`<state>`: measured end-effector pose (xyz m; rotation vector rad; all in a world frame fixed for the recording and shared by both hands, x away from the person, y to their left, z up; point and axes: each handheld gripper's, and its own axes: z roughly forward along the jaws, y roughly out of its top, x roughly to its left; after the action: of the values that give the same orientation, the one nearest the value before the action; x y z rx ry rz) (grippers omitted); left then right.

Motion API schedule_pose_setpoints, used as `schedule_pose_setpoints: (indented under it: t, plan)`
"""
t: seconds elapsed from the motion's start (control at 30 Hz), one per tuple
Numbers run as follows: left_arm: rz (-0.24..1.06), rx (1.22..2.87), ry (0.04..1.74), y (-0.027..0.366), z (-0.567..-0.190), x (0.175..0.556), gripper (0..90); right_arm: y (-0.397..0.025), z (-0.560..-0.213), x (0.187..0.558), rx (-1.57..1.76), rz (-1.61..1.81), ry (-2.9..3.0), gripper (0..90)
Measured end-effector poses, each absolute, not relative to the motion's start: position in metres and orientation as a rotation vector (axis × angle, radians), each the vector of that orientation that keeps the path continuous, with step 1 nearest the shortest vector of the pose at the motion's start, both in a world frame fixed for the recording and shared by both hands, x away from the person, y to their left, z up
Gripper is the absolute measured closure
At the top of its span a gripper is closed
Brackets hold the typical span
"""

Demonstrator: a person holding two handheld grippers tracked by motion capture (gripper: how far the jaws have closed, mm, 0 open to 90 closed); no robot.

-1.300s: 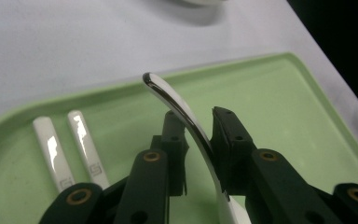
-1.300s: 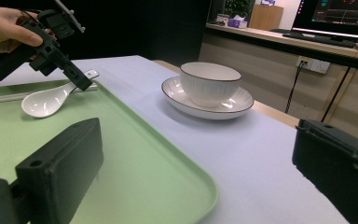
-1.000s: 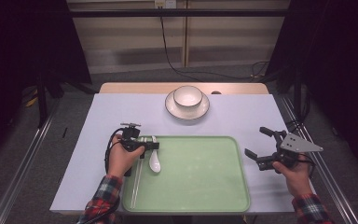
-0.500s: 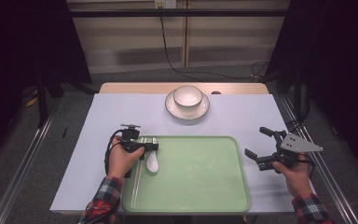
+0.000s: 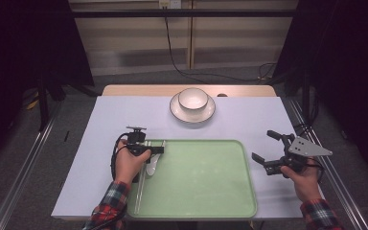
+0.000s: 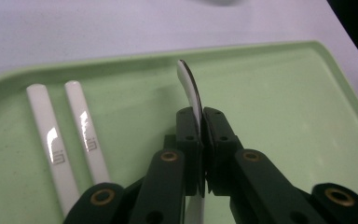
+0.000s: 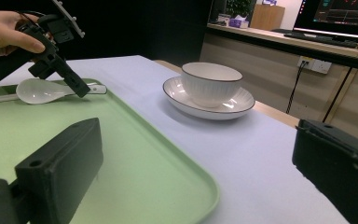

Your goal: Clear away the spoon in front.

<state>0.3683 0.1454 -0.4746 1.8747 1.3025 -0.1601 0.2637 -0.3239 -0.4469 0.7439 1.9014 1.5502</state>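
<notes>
My left gripper is shut on the handle of a white ceramic spoon over the left end of the green tray. In the left gripper view the jaws pinch the thin handle edge-on, just above the tray floor. In the right gripper view the spoon has its bowl low at the tray's rim. Two white chopsticks lie side by side along the tray's left edge. My right gripper is held open beside the tray's right edge, with nothing between its jaws.
A white bowl stands on a white saucer at the back middle of the light tablecloth. In the right gripper view the bowl is beyond the tray's corner. The table's right edge is close to my right hand.
The spoon's bowl has swung slightly to the left under my left gripper. The right gripper has stayed where it was.
</notes>
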Motion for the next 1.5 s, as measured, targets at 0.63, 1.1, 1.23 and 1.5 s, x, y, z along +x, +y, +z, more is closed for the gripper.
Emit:
schedule_pose_setpoints:
  t: [0.63,1.1,1.23,1.5]
  plan:
    - [-0.213,1.776,1.324,0.133,-0.475,0.365,85.9,-0.324,-0.447,0.264,0.742,1.554,1.901,1.1]
    - [-0.181,1.795,1.357,0.135,-0.476,0.365,85.0,-0.323,-0.447,0.264,0.736,1.548,1.908,1.1]
    - [-0.160,1.809,1.365,0.137,-0.476,0.365,83.6,-0.323,-0.447,0.265,0.728,1.555,1.907,1.1]
    - [-0.115,1.848,1.401,0.139,-0.476,0.364,77.6,-0.323,-0.447,0.264,0.734,1.551,1.910,1.1]
